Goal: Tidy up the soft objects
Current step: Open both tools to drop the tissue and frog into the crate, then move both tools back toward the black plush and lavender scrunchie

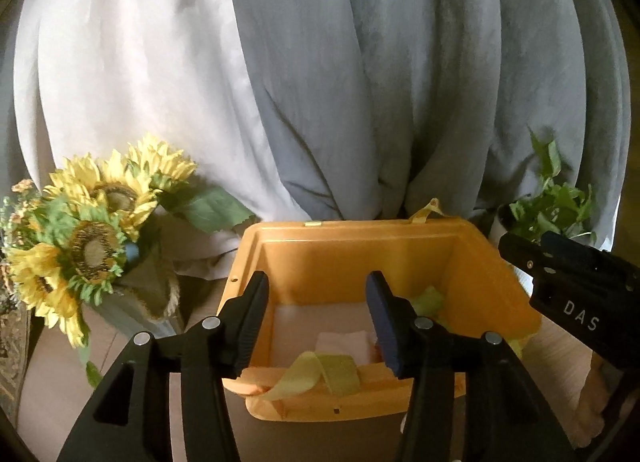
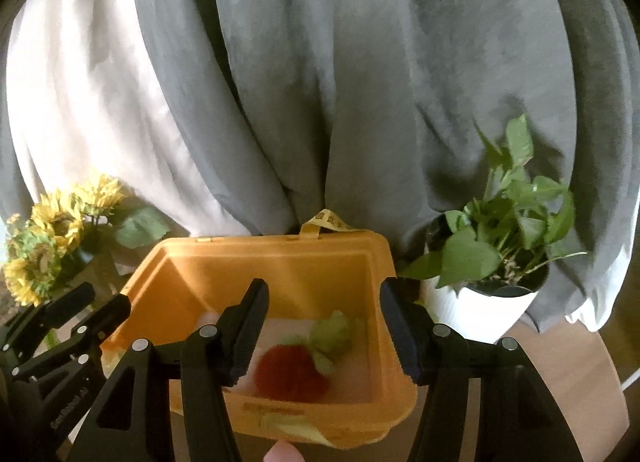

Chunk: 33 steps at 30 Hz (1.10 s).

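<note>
An orange plastic bin [image 1: 352, 254] stands open in front of both grippers. In the left wrist view a pale pink folded cloth [image 1: 344, 344] lies on its floor, and a yellow-green strap [image 1: 320, 376] drapes over the near rim. My left gripper [image 1: 318, 298] hovers open over the near rim with nothing pinched. From the right wrist camera, a red plush strawberry [image 2: 292, 372] with a green leafy top [image 2: 332, 332] rests inside the bin [image 2: 280, 262]. Above it my right gripper [image 2: 324, 302] is open, holding nothing.
A sunflower bouquet [image 1: 92, 230] stands left of the bin and a leafy plant in a white pot [image 2: 480, 310] to its right. Grey curtains [image 1: 400, 82] and a white curtain [image 1: 120, 62] hang close behind. The other gripper's body [image 1: 568, 282] sits at the bin's right side.
</note>
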### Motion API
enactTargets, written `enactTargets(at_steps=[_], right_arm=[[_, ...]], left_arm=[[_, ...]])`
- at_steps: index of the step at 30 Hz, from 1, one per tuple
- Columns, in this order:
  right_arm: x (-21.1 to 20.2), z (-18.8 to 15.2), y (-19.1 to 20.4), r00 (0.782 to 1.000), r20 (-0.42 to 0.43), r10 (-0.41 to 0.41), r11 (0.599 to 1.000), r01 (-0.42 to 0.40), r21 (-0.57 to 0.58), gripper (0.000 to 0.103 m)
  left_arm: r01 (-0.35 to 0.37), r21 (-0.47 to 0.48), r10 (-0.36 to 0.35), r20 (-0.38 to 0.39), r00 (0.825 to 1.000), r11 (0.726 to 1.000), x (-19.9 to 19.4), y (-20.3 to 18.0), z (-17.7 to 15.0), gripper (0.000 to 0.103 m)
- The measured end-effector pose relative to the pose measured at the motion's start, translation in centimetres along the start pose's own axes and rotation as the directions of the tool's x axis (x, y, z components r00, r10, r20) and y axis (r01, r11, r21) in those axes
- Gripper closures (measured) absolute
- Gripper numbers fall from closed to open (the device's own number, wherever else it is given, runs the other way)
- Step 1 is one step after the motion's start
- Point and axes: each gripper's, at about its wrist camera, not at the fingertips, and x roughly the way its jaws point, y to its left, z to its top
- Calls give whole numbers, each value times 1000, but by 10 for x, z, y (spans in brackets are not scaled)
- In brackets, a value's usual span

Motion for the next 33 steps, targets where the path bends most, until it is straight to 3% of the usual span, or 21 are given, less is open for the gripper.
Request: enactTargets(at_steps=[18,33], right_arm=[[-68,-14,-22,999,43,18,1000,-19,13,41],[-101,-49,-51,1000,-11,19,1000,-19,19,41]], left_arm=[[-11,-21,12,35,999,1000,-73,-28,-14,48],[-3,-25,3,-16,1000,1000,-107,-59,-49,45]])
